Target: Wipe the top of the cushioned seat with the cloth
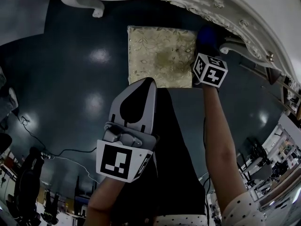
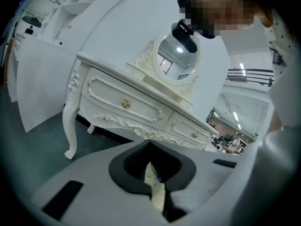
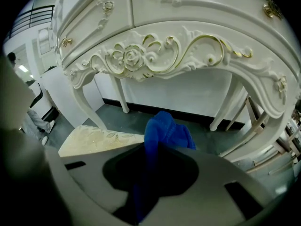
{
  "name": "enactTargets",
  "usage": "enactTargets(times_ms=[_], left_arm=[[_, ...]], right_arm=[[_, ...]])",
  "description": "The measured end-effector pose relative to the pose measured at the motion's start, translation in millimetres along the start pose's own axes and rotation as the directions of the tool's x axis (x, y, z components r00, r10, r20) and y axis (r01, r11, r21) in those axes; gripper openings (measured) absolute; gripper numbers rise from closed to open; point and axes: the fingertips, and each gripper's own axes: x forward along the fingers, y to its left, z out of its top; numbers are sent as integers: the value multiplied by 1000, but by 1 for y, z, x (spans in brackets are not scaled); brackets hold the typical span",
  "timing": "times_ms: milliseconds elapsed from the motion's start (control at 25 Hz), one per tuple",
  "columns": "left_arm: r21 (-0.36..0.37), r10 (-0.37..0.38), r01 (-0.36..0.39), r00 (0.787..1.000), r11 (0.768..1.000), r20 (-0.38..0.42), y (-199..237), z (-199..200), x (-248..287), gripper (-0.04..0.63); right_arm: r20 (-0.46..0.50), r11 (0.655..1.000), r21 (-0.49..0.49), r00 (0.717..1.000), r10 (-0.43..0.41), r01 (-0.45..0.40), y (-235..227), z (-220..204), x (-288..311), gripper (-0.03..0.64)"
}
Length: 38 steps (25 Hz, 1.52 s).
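Note:
The cushioned seat (image 1: 160, 53) has a gold floral top and stands on the dark floor in front of a white dressing table. My right gripper (image 1: 207, 48) hangs by the seat's right edge, shut on a blue cloth (image 1: 206, 34). In the right gripper view the cloth (image 3: 165, 130) bunches up out of the jaws of that gripper (image 3: 151, 150), with the seat (image 3: 96, 139) low to the left. My left gripper (image 1: 148, 83) points at the seat's front edge, jaws together. A sliver of seat fabric (image 2: 156, 194) shows through the left gripper (image 2: 149, 146).
The ornate white dressing table (image 1: 197, 1) curves round the seat's far side; its drawers (image 2: 127, 107), oval mirror (image 2: 178, 58) and carved legs (image 3: 225, 108) show in the gripper views. A cable (image 1: 42, 147) trails over the floor at left. The person's dark legs (image 1: 171, 154) stand just behind the seat.

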Motion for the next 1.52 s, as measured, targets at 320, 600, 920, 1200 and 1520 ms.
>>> enactTargets(times_ms=[320, 600, 920, 1200, 1520], left_arm=[[3, -6, 6, 1000, 1000, -4, 2, -2, -9, -3], [-1, -9, 9, 1000, 1000, -11, 9, -1, -14, -3], [1, -14, 14, 1000, 1000, -8, 18, -2, -20, -3], [-8, -5, 5, 1000, 1000, -1, 22, -1, -26, -3], [-18, 8, -8, 1000, 1000, 11, 29, 1, -31, -3]], right_arm=[[10, 1000, 7, 1000, -6, 6, 16, 1, 1, 77], [28, 999, 26, 999, -24, 23, 26, 2, 2, 77], [36, 1000, 18, 999, -15, 15, 46, 4, 4, 77], [38, 1000, 18, 999, -6, 5, 58, 6, 5, 78], [40, 1000, 3, 999, 12, -13, 77, 8, 8, 77]])
